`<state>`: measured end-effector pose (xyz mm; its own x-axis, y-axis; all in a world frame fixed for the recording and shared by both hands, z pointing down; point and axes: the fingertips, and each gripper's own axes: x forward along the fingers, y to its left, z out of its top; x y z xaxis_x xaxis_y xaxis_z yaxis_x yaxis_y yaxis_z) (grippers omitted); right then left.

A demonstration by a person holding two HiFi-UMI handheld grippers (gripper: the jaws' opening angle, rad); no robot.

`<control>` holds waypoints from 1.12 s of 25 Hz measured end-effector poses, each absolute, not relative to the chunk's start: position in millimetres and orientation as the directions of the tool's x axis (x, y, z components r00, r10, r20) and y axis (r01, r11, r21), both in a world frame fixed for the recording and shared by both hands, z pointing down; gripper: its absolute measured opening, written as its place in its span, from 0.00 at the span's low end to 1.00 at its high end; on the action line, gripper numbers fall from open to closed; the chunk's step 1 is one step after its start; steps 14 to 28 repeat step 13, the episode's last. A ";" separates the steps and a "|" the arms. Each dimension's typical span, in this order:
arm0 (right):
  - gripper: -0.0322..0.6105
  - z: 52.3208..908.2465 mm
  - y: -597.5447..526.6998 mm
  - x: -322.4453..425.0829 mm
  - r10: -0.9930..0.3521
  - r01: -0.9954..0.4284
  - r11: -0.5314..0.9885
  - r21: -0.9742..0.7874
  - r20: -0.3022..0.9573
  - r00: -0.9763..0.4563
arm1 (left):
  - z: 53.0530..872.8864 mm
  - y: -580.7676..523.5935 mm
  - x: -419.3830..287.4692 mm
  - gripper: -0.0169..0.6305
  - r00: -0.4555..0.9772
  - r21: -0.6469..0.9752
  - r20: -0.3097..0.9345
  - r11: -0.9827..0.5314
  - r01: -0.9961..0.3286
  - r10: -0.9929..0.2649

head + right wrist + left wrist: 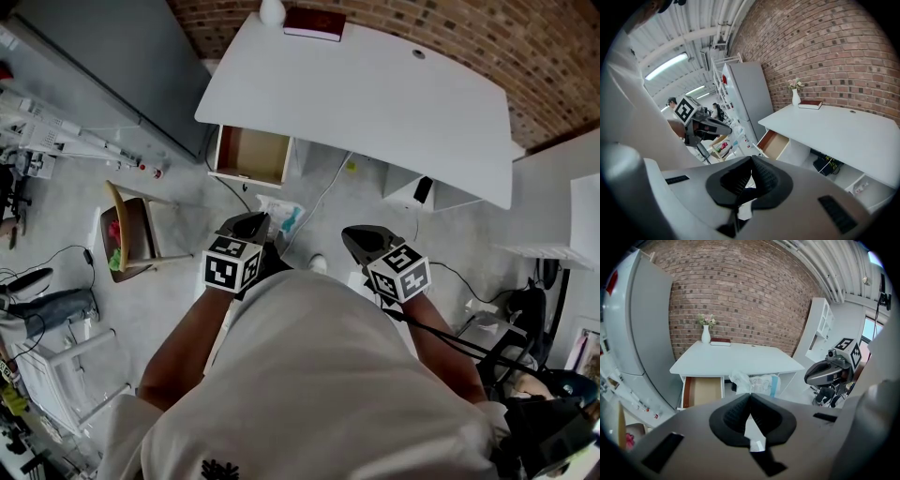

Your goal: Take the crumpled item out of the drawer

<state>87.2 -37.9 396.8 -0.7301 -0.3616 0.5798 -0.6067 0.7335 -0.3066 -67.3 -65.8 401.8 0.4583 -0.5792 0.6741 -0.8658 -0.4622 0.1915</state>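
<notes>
The crumpled item (282,217), a white plastic packet with blue print, hangs off the tips of my left gripper (263,223), which is shut on it in front of my body. In the left gripper view the crumpled item (755,382) bunches up just past the closed jaws of the left gripper (750,395). The drawer (251,155) under the white desk (375,94) stands pulled out, and its brown inside looks bare. My right gripper (351,236) is held level beside the left one. In its own view the right gripper (751,161) is shut with nothing between its jaws.
A grey fridge (112,56) stands left of the desk. A white vase (272,11) and a red book (315,23) sit on the desk's far edge. A wooden chair (129,236) with coloured things stands at the left. Cables (323,192) run across the floor.
</notes>
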 end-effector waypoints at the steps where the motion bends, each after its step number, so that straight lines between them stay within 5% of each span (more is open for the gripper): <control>1: 0.10 397.4 -37.6 87.8 -0.362 -0.607 0.734 -0.306 0.580 -0.730 | 402.3 -65.8 -66.8 0.06 0.458 0.191 0.674 -0.462 -0.866 -0.580; 28: 0.10 404.3 -38.3 94.1 -0.358 -0.608 0.726 -0.322 0.579 -0.733 | 408.2 -71.0 -61.3 0.06 0.454 0.190 0.683 -0.461 -0.867 -0.572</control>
